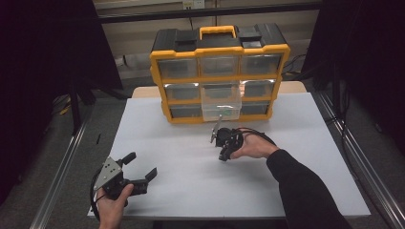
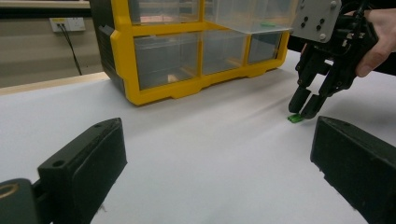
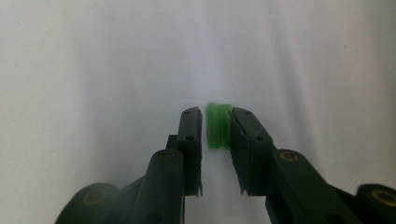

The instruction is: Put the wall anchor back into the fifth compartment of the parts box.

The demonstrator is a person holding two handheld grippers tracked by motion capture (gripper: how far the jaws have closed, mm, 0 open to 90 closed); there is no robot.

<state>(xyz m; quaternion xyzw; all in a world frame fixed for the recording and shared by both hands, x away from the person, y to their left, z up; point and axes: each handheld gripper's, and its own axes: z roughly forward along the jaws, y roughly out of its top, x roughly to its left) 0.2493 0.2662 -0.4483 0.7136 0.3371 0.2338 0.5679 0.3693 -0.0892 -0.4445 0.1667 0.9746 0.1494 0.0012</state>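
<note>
A small green piece (image 3: 218,126) lies on the white bench (image 1: 181,157), in front of the yellow drawer cabinet (image 1: 219,71) and well apart from it. The right claw (image 3: 217,128) is pointed down over the piece, and its jaws stand narrow, one on each side of it. In the right gripper view the right jaw seems to touch the piece, while a thin gap is seen at the left jaw, so the piece is judged as not yet clamped. The left claw (image 1: 141,164) is kept wide and empty near the front left part of the bench, away from the work.

The step in hand is judged to be the picking up of the green piece. For a good result, the closing should be finished slowly, with the piece kept in the middle between the pads, so that it is not pushed sideways over the smooth bench. The tips should be held low, close to the surface, because the piece is flat and little of it can be gripped. It should be lifted only when both pads press on it. One clear drawer (image 1: 220,102) in the middle of the cabinet is pulled out, and this is probably where the piece is meant to go.

The exact shape of the green piece cannot be made out; it looks ribbed, but the picture is soft. In the high view the piece is hidden under the right hand (image 1: 253,145). What lies in the drawers can hardly be told, apart from something green in the open one.
</note>
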